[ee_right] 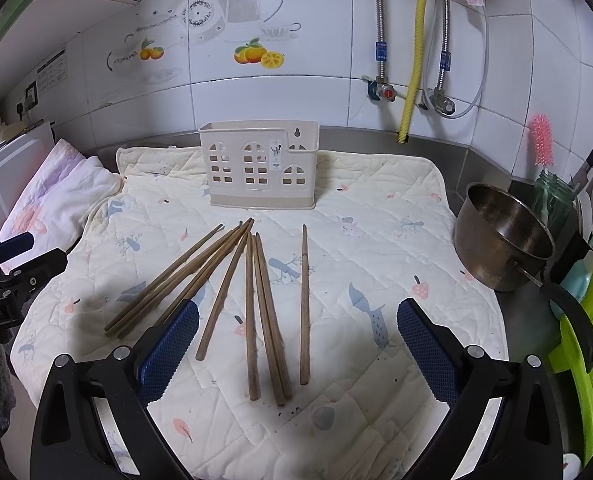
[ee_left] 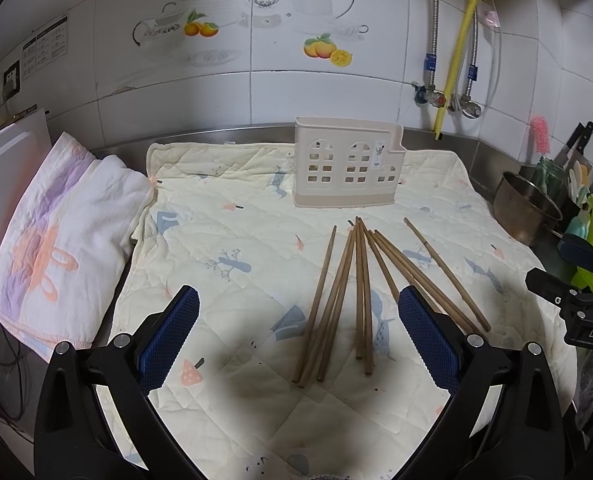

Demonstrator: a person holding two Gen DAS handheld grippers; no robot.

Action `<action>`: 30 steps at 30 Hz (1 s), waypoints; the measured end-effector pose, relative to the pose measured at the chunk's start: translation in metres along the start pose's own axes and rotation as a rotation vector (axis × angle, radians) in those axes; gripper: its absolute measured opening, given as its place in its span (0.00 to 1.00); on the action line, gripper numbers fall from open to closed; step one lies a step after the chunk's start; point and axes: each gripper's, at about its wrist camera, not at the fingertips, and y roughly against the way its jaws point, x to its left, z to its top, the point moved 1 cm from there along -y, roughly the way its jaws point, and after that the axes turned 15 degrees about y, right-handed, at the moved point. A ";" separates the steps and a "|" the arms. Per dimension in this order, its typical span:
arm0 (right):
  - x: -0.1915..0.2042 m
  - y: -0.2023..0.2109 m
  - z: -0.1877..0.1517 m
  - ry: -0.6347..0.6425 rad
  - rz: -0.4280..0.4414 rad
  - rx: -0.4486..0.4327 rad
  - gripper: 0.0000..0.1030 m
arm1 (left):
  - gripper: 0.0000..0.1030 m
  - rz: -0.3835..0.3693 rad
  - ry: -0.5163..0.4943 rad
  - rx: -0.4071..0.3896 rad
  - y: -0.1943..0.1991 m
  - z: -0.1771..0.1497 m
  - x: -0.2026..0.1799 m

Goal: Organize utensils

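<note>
— So, where are the chopsticks (ee_right: 252, 304)?
— Fanned on the mat (ee_right: 376, 240), tips toward the holder (ee_right: 258, 168) at its back edge.
— Grippers?
— Left gripper (ee_left: 298, 336) and right gripper (ee_right: 296, 344) both spread wide, holding nothing. Pot (ee_right: 500, 236) sits just off the mat's right edge.

The left gripper's (ee_left: 298, 334) right finger (ee_left: 426, 340) covers the near ends of two or three chopsticks (ee_left: 360, 292); the right gripper's (ee_right: 297, 344) left finger (ee_right: 168, 344) hides another's. The holder's (ee_right: 258, 168) inside cannot be seen (only its windowed front shows), and its small label is unreadable. Right of the right gripper's jaws, the green rack (ee_right: 588, 352) is cut off by the edge
</note>
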 end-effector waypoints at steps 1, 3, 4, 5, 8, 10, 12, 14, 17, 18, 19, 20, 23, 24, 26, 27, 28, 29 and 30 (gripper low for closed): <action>0.000 -0.001 0.000 0.000 -0.001 0.000 0.93 | 0.95 0.000 0.001 0.000 0.000 0.000 0.000; 0.000 -0.001 0.000 0.001 0.005 0.001 0.93 | 0.95 -0.003 0.000 0.002 -0.001 0.000 0.001; 0.001 -0.002 0.001 0.004 0.004 0.001 0.93 | 0.94 -0.003 -0.002 0.001 -0.001 0.000 0.001; 0.001 -0.002 0.001 0.007 0.004 0.000 0.93 | 0.94 -0.003 -0.004 0.000 -0.001 0.000 0.001; 0.002 -0.004 0.001 0.016 0.005 0.002 0.93 | 0.94 0.001 -0.009 -0.003 -0.001 0.000 0.004; 0.003 -0.006 0.000 0.020 0.009 0.004 0.92 | 0.94 0.006 -0.011 -0.006 -0.002 0.001 0.007; 0.002 -0.008 -0.001 0.023 0.011 0.004 0.91 | 0.94 0.011 -0.009 -0.005 -0.003 0.002 0.011; 0.003 -0.010 -0.002 0.024 0.015 0.008 0.88 | 0.93 0.018 -0.005 -0.004 -0.004 0.002 0.015; 0.002 -0.015 -0.005 0.027 0.022 0.020 0.81 | 0.86 0.023 0.004 0.005 -0.007 0.003 0.022; 0.002 -0.016 -0.006 0.030 0.022 0.023 0.81 | 0.85 0.023 0.008 0.011 -0.009 0.003 0.025; 0.002 -0.017 -0.008 0.031 0.022 0.026 0.79 | 0.80 0.027 0.010 0.015 -0.010 0.003 0.028; 0.002 -0.019 -0.009 0.029 0.027 0.029 0.78 | 0.76 0.030 0.012 0.019 -0.011 0.002 0.029; 0.001 -0.022 -0.014 0.020 0.040 0.038 0.74 | 0.70 0.022 0.019 0.044 -0.016 -0.001 0.034; 0.000 -0.024 -0.016 0.016 0.045 0.043 0.72 | 0.69 0.019 0.019 0.049 -0.017 -0.003 0.035; 0.000 -0.027 -0.018 0.009 0.054 0.051 0.69 | 0.65 0.014 0.020 0.061 -0.020 -0.006 0.036; -0.001 -0.028 -0.020 0.006 0.061 0.054 0.67 | 0.64 0.010 0.017 0.069 -0.022 -0.007 0.035; -0.001 -0.030 -0.022 0.006 0.067 0.056 0.65 | 0.61 0.007 0.013 0.076 -0.023 -0.009 0.035; -0.001 -0.031 -0.023 0.006 0.069 0.059 0.65 | 0.60 0.004 0.010 0.080 -0.024 -0.010 0.035; -0.002 -0.033 -0.025 0.005 0.069 0.064 0.63 | 0.59 0.001 0.005 0.085 -0.025 -0.012 0.035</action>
